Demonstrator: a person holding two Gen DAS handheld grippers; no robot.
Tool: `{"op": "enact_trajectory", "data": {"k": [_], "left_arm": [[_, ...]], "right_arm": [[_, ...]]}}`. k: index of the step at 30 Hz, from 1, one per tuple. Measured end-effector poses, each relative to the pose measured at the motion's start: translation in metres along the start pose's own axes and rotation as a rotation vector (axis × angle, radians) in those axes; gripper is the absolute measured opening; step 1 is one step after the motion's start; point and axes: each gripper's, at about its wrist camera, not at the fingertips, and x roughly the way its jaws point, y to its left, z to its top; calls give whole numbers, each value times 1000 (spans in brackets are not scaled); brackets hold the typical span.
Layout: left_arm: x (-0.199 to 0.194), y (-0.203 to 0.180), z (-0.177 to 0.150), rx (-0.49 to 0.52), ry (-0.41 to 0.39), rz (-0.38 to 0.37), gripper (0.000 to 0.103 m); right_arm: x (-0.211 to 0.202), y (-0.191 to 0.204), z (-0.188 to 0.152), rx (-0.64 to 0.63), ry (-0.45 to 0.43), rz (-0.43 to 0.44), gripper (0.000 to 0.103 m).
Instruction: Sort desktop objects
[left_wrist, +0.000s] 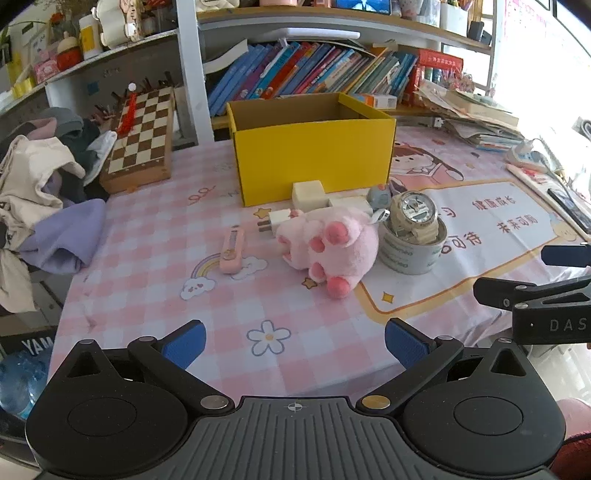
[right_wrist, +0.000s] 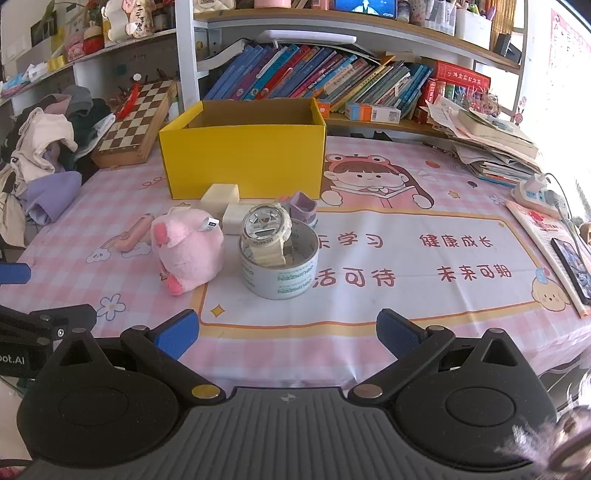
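An open yellow box (left_wrist: 314, 162) (right_wrist: 243, 162) stands mid-table. In front of it lie a pink plush pig (left_wrist: 328, 247) (right_wrist: 188, 247), a cream watch (left_wrist: 413, 214) (right_wrist: 266, 230) resting in a tape roll (left_wrist: 413, 254) (right_wrist: 280, 273), a white charger plug (left_wrist: 275, 221), cream blocks (left_wrist: 308, 195) (right_wrist: 221, 197), a pink slim utility knife (left_wrist: 232, 249) (right_wrist: 133, 232) and a small purple toy (right_wrist: 303, 206). My left gripper (left_wrist: 294, 343) is open near the table's front edge, short of the pig. My right gripper (right_wrist: 288, 334) is open too, short of the tape roll.
A chessboard (left_wrist: 142, 133) (right_wrist: 136, 118) and a heap of clothes (left_wrist: 48, 184) (right_wrist: 48, 155) sit at the left. Books fill the shelf (left_wrist: 314, 74) behind. Stacked papers (right_wrist: 491, 144), a power strip (right_wrist: 539, 192) and a phone (right_wrist: 574, 269) lie at the right.
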Motion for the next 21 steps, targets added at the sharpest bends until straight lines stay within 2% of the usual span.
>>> {"op": "enact_trajectory", "data": {"k": [21], "left_arm": [[4, 5, 1, -18, 23, 10, 103]], "right_arm": [[0, -1, 2, -1, -7, -10, 103]]}}
